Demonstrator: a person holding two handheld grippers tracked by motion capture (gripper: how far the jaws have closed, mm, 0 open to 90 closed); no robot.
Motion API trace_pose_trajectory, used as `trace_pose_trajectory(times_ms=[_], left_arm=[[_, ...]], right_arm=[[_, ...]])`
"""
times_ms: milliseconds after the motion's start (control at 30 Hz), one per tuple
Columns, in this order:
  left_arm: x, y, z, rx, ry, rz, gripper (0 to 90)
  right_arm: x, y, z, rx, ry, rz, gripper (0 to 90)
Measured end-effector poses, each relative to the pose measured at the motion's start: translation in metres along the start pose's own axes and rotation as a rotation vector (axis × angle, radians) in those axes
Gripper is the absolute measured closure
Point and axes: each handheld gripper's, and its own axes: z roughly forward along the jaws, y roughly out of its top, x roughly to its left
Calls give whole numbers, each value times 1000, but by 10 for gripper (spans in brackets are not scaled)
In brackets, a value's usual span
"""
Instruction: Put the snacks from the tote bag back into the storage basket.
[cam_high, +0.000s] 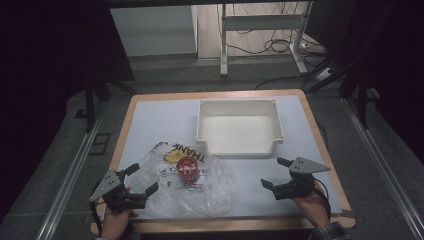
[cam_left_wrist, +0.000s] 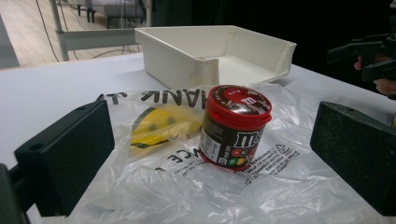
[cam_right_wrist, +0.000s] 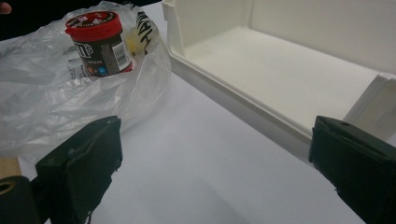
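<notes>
Both the left claw (cam_high: 141, 180) and the right claw (cam_high: 276, 173) stand open and empty near the desk's (cam_high: 150, 110) front corners, flanking the candy jar (cam_high: 187, 169) on the plastic bag (cam_high: 215, 187).

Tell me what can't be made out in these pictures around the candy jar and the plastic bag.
- Candy jar: label too small to read in the high view; its far side is turned away in the left gripper view.
- Plastic bag: print cut short by folds and the jar; near edge cut off at the frame's bottom.
- White tray: far end cut off by the right gripper view's edge.
</notes>
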Motion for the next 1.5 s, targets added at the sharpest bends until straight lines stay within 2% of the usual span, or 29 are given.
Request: trace_pose_trajectory(times_ms=[367, 767, 1167, 1500], left_arm=[[0, 0, 1, 7, 7, 12, 0], [1, 1, -2, -10, 22, 13, 0], [1, 2, -3, -12, 35, 18, 0], [1, 2, -2, -8, 34, 17, 0]], right_arm=[[1, 1, -1, -9, -10, -14, 32], [2, 1, 1, -7, -7, -24, 32], [8, 3, 5, 8, 19, -46, 32], [10, 4, 7, -15, 25, -36, 32]])
